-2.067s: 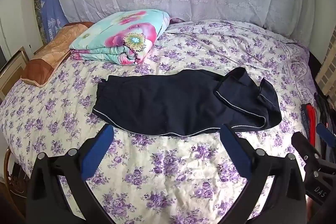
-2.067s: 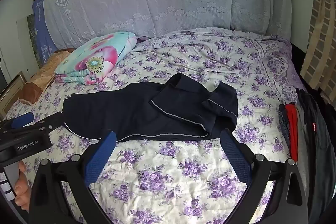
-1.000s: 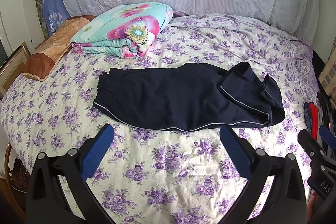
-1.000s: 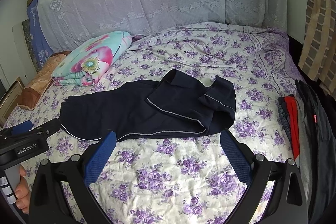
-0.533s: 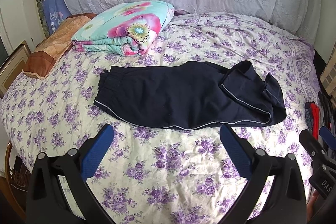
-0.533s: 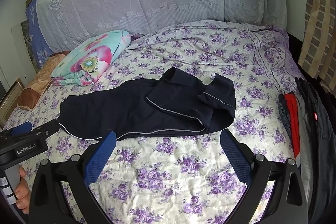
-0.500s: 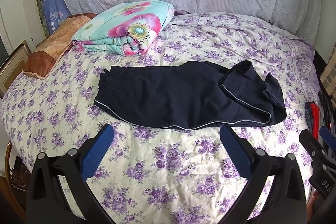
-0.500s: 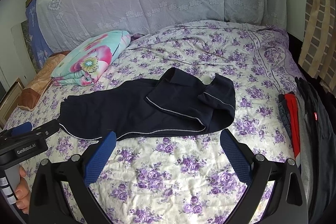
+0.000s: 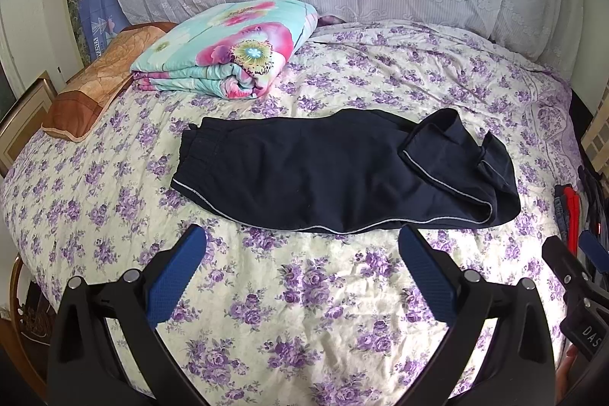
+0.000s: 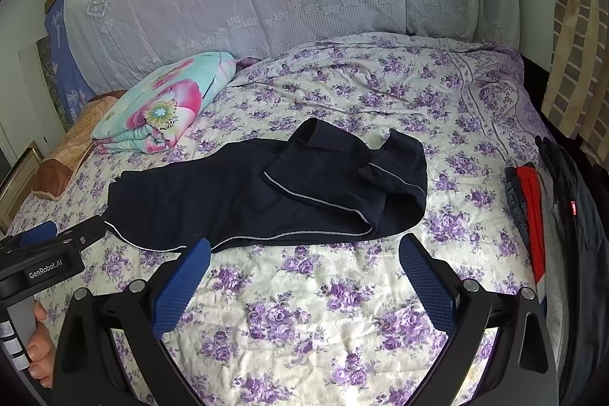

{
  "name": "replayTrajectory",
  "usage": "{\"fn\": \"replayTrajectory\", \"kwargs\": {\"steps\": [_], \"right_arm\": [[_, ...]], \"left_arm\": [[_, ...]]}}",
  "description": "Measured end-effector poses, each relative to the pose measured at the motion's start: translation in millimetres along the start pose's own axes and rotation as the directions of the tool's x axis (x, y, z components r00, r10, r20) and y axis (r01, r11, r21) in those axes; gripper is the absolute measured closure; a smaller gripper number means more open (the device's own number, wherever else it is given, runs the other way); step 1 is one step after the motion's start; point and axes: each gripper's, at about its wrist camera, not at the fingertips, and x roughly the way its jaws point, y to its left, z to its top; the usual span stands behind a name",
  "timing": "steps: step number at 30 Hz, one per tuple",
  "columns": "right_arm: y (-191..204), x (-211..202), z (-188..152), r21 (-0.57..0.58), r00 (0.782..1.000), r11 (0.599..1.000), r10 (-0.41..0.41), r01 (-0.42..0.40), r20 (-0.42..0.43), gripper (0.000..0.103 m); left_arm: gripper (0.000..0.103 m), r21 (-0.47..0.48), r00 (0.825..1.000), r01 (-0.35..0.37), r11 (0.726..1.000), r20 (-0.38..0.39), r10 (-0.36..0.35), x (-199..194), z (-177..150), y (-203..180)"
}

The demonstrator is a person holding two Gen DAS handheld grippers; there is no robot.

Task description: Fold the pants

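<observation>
The dark pants lie lengthwise across the middle of the floral bedsheet, waistband toward the folded flowered quilt and the leg ends doubled back on themselves in a loose, uneven flap at the far end from that quilt. Both tools hang short of the pants, on the side away from the quilt: the left gripper with its blue pads spread wide and empty, the right gripper likewise wide and holding nothing. The main risk, as I judge it, is that crooked flap — if the next fold is made over it without straightening, the hems will end skewed and the bundle lumpy. A pinch taken too deep could catch the bedsheet along with the cloth and drag it up. The fabric looks soft and slack, so lifting from one corner alone would likely let the layers slide apart — both grips need to take matching edges. The stacked clothes at the bed's edge sit near the right tool and could be brushed.
</observation>
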Motion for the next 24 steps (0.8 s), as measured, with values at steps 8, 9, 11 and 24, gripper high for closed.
{"fn": "replayTrajectory", "kwargs": {"steps": [8, 9, 11, 24], "right_arm": [[-0.7, 0.9, -1.6, 0.002, 1.0, 1.0, 0.0, 0.0, -0.003, 0.004], [-0.9, 1.1, -1.4, 0.002, 1.0, 1.0, 0.0, 0.0, -0.003, 0.004], [-1.2, 1.1, -1.9, 0.003, 1.0, 1.0, 0.0, 0.0, -0.005, 0.004], [-2.3, 3.0, -7.3, 0.006, 1.0, 1.0, 0.001, -0.001, -0.015, 0.004]], "left_arm": [[0.004, 0.001, 1.0, 0.001, 1.0, -0.001, -0.001, 0.1, 0.0, 0.0], [0.004, 0.001, 1.0, 0.0, 1.0, -0.001, 0.0, 0.0, 0.5, 0.1], [0.004, 0.0, 1.0, 0.001, 1.0, -0.002, -0.001, 0.1, 1.2, 0.2], [0.004, -0.003, 1.0, 0.002, 1.0, -0.007, -0.002, 0.5, 0.6, 1.2]]}}
